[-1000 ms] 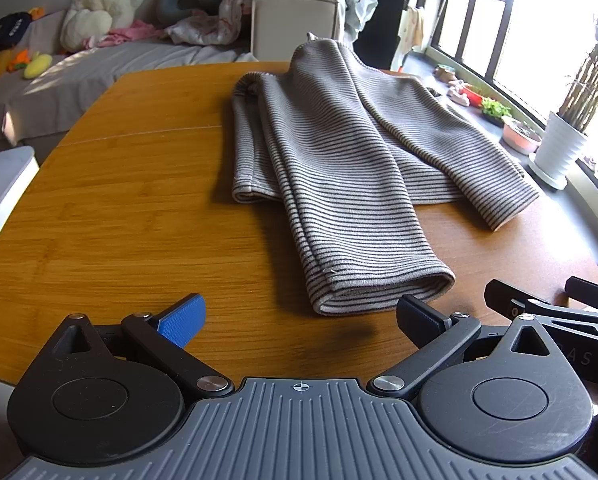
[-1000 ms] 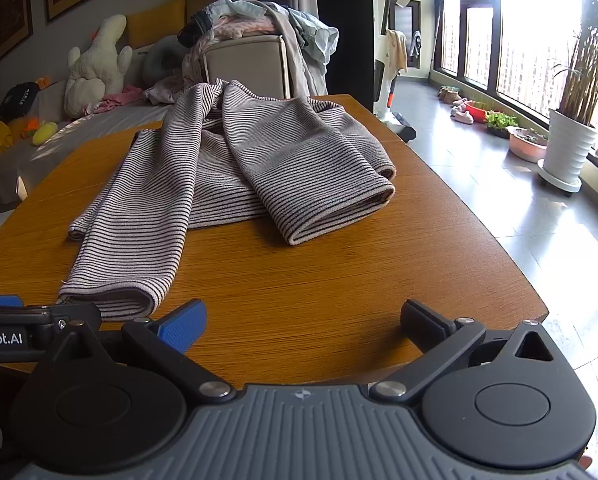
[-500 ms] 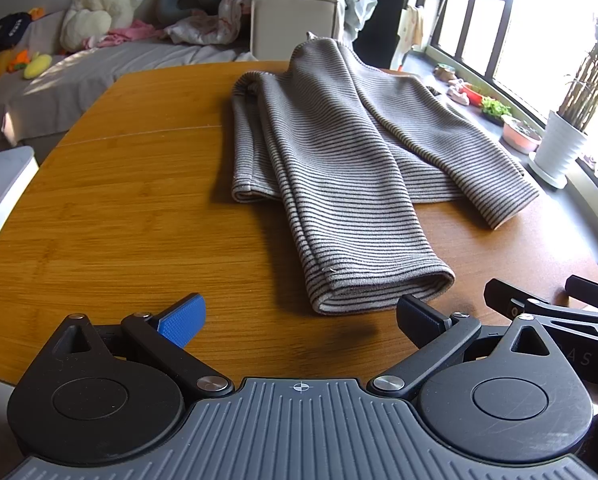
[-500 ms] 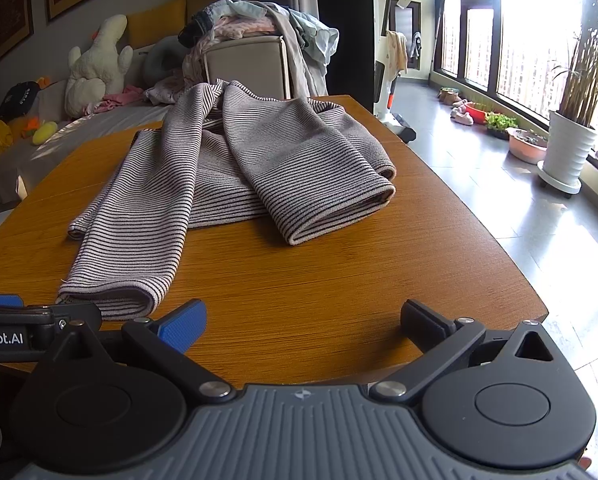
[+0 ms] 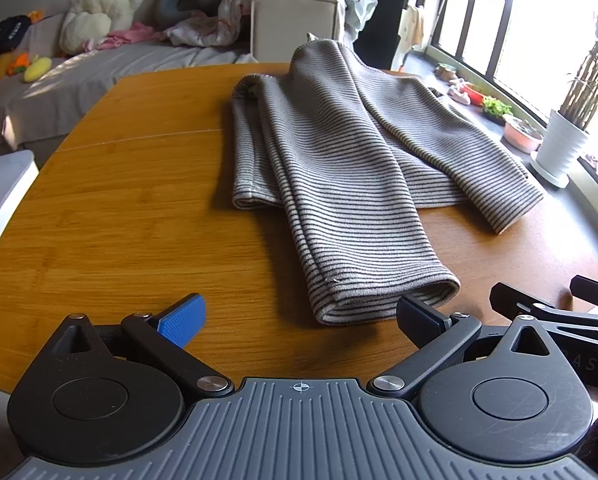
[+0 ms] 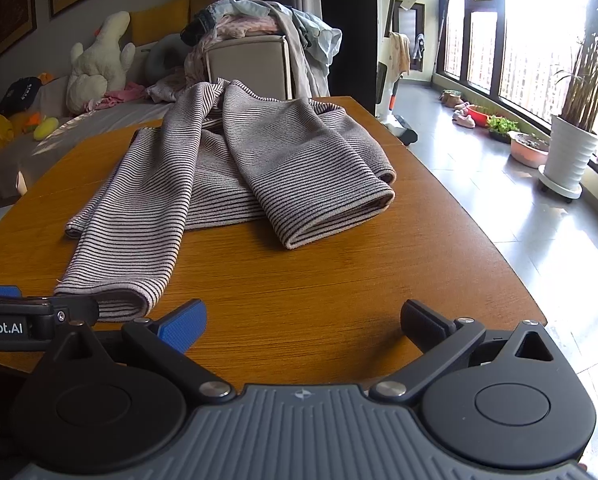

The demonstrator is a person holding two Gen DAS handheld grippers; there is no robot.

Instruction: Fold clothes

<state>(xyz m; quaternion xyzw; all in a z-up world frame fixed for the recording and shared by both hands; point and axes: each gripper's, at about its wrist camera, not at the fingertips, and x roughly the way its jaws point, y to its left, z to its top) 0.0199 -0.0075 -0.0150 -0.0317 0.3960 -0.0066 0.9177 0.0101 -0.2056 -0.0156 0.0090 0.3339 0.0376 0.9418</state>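
A grey striped sweater [image 5: 339, 152] lies on the wooden table [image 5: 131, 208], both sleeves stretched toward me. In the right wrist view the sweater [image 6: 235, 168] lies ahead and to the left. My left gripper [image 5: 299, 316] is open and empty, low over the table's near edge, just short of the nearer sleeve cuff [image 5: 383, 296]. My right gripper [image 6: 303, 320] is open and empty over bare wood, to the right of that cuff [image 6: 111, 300]. The right gripper's fingers [image 5: 555, 304] show at the left wrist view's right edge.
A sofa [image 5: 79, 72] with plush toys and a box [image 6: 247, 60] heaped with clothes stand beyond the table's far edge. A white potted plant [image 6: 571, 152] and small pots stand on the floor by the window at right. A white object [image 5: 3, 184] sits left of the table.
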